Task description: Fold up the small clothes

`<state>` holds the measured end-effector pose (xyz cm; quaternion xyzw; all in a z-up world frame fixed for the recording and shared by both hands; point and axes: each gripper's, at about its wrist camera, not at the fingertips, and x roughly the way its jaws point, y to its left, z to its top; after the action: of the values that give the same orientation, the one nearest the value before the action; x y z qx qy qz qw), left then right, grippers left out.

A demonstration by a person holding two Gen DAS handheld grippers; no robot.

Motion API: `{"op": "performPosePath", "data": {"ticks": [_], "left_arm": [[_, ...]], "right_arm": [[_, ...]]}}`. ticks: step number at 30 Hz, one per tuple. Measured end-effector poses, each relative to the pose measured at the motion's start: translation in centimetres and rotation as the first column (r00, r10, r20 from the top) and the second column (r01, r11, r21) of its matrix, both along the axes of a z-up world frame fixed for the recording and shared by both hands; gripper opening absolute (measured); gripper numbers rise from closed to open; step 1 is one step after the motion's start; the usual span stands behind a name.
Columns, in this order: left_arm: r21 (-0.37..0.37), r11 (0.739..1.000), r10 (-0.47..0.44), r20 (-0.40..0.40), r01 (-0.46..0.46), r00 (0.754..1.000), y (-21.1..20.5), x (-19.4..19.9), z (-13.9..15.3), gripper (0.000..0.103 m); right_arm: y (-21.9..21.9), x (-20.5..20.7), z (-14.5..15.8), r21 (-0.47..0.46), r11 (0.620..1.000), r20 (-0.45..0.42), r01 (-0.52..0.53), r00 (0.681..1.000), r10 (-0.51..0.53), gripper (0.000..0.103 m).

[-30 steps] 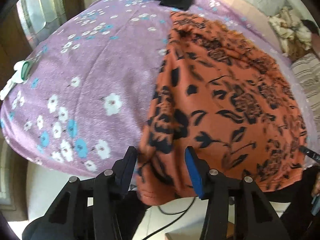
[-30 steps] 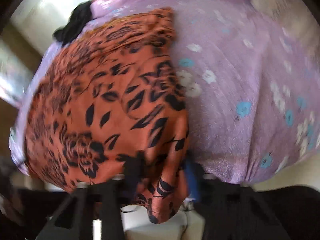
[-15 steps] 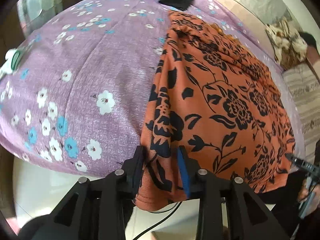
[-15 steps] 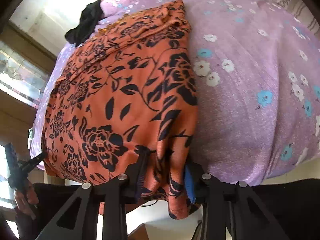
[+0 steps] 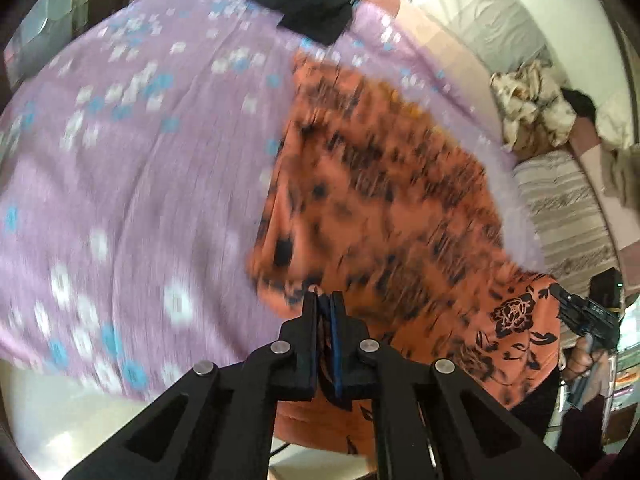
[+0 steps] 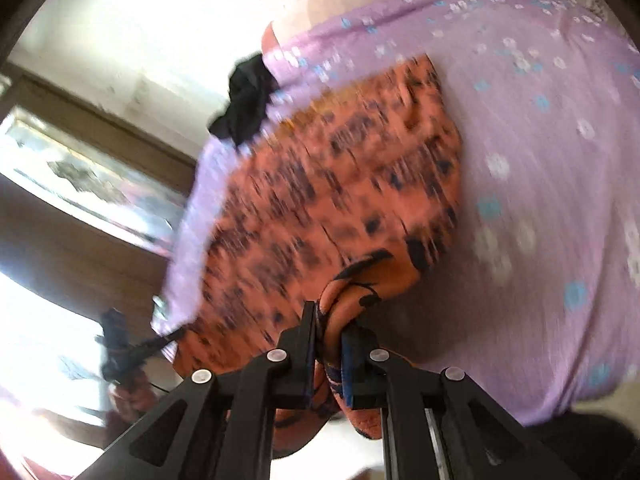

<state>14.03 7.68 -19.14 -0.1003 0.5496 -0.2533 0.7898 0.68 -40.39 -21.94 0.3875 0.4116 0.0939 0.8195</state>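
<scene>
Left gripper (image 5: 325, 308): jaws drawn together on the near hem of the orange floral-print fabric garment (image 5: 392, 208), a thin pinch at its near left corner. Right gripper (image 6: 329, 326): jaws clamped on a thicker bunch of the same hem at the near right corner.

Garment lay ahead of both grippers on the purple flowered bedsheet (image 5: 132, 184), long axis running away toward the far edge; near end hung over the bed's front edge. Each gripper sat at its own corner, neither nearer. Judged: the next move is to carry the near hem forward along that axis toward the far hem.

Left view showed the right gripper (image 5: 588, 316) at the garment's far side and a heap of pale crumpled cloth (image 5: 528, 108) beyond. Right view showed the cloth bunching between its jaws. A black crumpled garment (image 5: 308, 4) lay farthest. Both views motion-blurred.
</scene>
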Motion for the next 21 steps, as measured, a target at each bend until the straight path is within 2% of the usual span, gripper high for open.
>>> {"op": "performPosePath", "data": {"ticks": [4, 7, 9, 11, 12, 13, 14, 15, 16, 17, 19, 21], "left_arm": [[-0.067, 0.997, 0.035, 0.035, -0.032, 0.999, -0.6, 7.0, 4.2, 0.006], [-0.053, 0.995, 0.093, 0.075, -0.089, 0.993, -2.0, 14.7, 5.9, 0.003], [-0.050, 0.989, 0.143, 0.058, -0.140, 0.988, -2.9, 19.8, 4.8, 0.003], [-0.029, 0.979, 0.203, 0.019, -0.203, 0.979, -3.6, 23.9, 2.5, 0.003], [0.023, 0.967, 0.255, 0.014, -0.255, 0.967, -3.8, 25.5, 0.7, 0.003], [0.074, 0.954, 0.290, 0.015, -0.290, 0.957, -4.2, 26.4, -0.6, 0.003], [0.108, 0.943, 0.316, 0.015, -0.316, 0.949, -4.4, 26.8, -1.6, 0.003], [0.101, 0.937, 0.333, 0.022, -0.333, 0.943, -4.5, 26.3, -2.1, 0.003], [0.075, 0.937, 0.339, 0.042, -0.341, 0.940, -4.5, 25.3, -1.9, 0.003], [0.049, 0.938, 0.339, 0.078, -0.343, 0.938, -4.7, 24.0, -1.4, 0.003], [0.037, 0.937, 0.336, 0.174, -0.348, 0.925, -5.6, 20.9, -0.1, 0.006], [0.075, 0.933, 0.327, 0.233, -0.352, 0.916, -6.9, 18.6, 0.7, 0.024]], "right_arm": [[-3.5, 6.1, 3.1, 0.041, 0.995, 0.075, 0.092, 0.993, -0.095, 0.010], [-7.1, 12.7, 3.1, 0.073, 0.979, 0.076, 0.190, 0.978, -0.196, 0.010], [-9.0, 16.4, 1.2, 0.125, 0.961, 0.032, 0.247, 0.967, -0.253, 0.014], [-10.1, 19.4, -1.6, 0.145, 0.940, -0.030, 0.309, 0.951, -0.308, 0.018], [-10.5, 20.2, -3.3, 0.159, 0.923, -0.058, 0.352, 0.936, -0.347, 0.020], [-10.9, 20.4, -4.6, 0.165, 0.907, -0.064, 0.388, 0.921, -0.383, 0.031], [-11.1, 20.3, -5.8, 0.159, 0.894, -0.064, 0.420, 0.908, -0.415, 0.056], [-11.3, 20.0, -7.0, 0.135, 0.877, -0.082, 0.462, 0.887, -0.454, 0.070], [-11.6, 19.9, -7.4, 0.118, 0.862, -0.108, 0.493, 0.869, -0.482, 0.076], [-12.1, 20.2, -7.3, 0.117, 0.865, -0.108, 0.489, 0.872, -0.478, 0.076], [-12.3, 20.5, -5.5, 0.064, 0.894, -0.015, 0.443, 0.896, -0.443, 0.076], [-11.5, 20.6, -3.3, -0.024, 0.916, 0.069, 0.401, 0.914, -0.399, 0.075]]}}
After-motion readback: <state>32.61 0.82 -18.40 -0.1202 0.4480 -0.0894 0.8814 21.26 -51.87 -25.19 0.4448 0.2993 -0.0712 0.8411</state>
